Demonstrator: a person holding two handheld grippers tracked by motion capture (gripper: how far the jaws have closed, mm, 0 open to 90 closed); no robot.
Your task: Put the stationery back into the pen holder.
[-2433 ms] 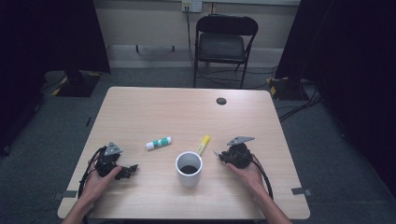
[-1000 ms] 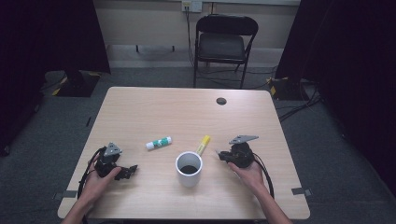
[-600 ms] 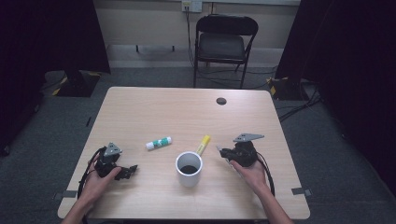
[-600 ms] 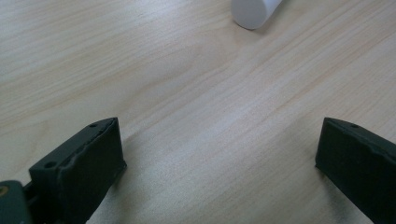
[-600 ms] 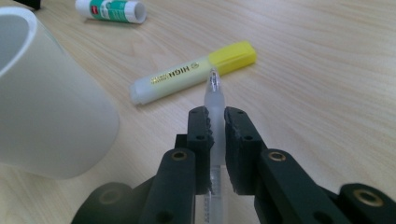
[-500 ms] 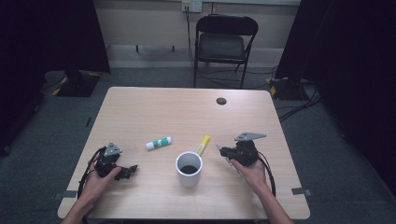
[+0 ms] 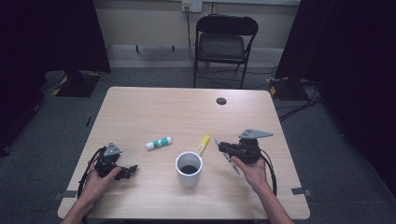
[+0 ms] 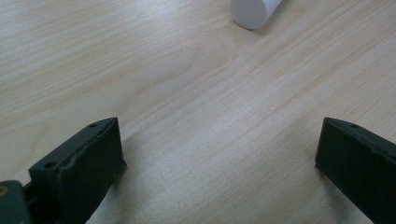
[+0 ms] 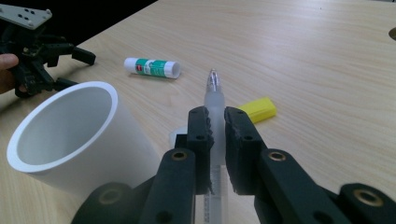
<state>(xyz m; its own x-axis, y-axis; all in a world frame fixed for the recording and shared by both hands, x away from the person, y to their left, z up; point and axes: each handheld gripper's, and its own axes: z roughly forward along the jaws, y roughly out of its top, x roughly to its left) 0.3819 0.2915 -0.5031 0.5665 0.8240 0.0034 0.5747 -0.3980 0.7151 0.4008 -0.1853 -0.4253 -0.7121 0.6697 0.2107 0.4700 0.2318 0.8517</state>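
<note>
My right gripper is shut on a frosted clear pen, whose tip points ahead past the jaws. In the high view this gripper hangs just above the table, right of a white cup that stands upright with a dark inside. The cup is close on the left in the right gripper view. A yellow marker and a green-and-white glue stick lie behind the cup. My left gripper rests on the table at the front left, and its jaws are open over bare wood.
The light wooden table has a dark round hole near its far edge. A black folding chair stands behind the table. A white rounded object shows at the top of the left gripper view.
My right gripper has risen a little and shifted slightly right with the pen in it. The left gripper, cup, glue stick and yellow marker have stayed put.
</note>
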